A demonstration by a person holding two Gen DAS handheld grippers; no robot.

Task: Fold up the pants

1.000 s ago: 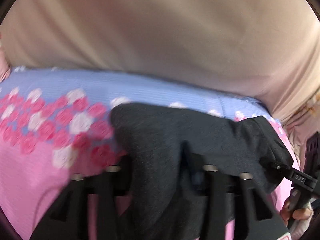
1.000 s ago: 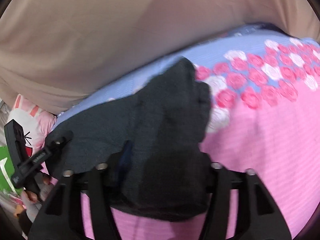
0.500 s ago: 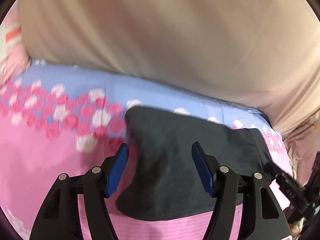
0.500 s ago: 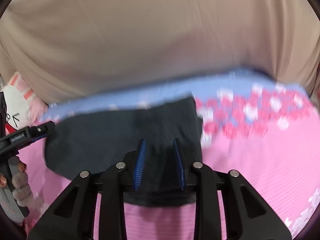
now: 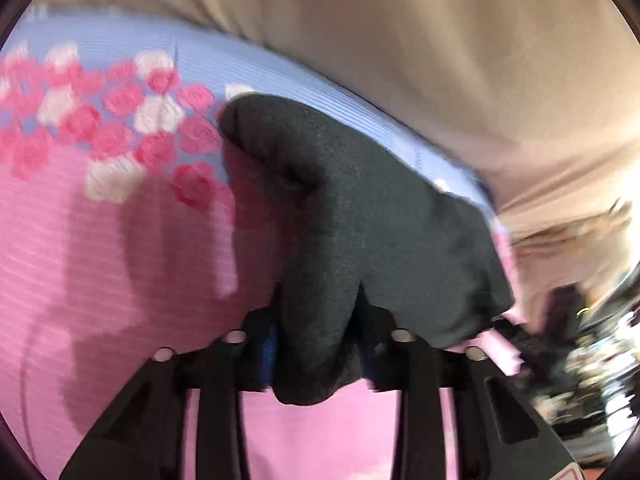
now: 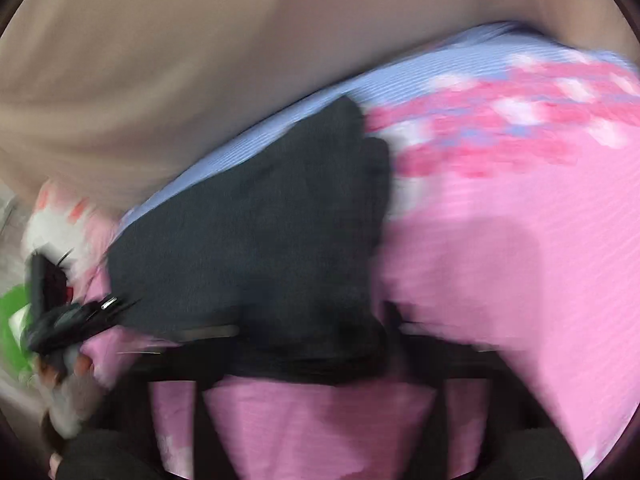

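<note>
My left gripper (image 5: 316, 344) has its fingers closed on a bunched fold of the dark grey pants (image 5: 372, 220); the cloth is pinched between the two jaws and hangs a little below them. A strip of blue pad shows beside the fold on the left jaw only. From that pinch the pants spread up and away across the bed, with a rounded, doubled-over edge at the far left end.

In my right wrist view, which is heavily motion-blurred, the right gripper (image 6: 308, 356) has the pants (image 6: 256, 240) lying across its jaws and covering the fingertips. I cannot tell whether these fingers are clamped on the cloth or merely under it.

The pants rest on a pink bedsheet (image 5: 100, 260) printed with pink and white roses (image 5: 120, 128) along a pale blue band (image 5: 240, 68) at the far side. Behind the bed hangs a beige curtain (image 5: 400, 40).

In the right wrist view, the left gripper (image 6: 76, 316) appears at the left edge, touching the near left corner of the pants, with a hand (image 6: 60, 376) below it. A white and pink cartoon pillow (image 6: 52, 224) lies beyond it
</note>
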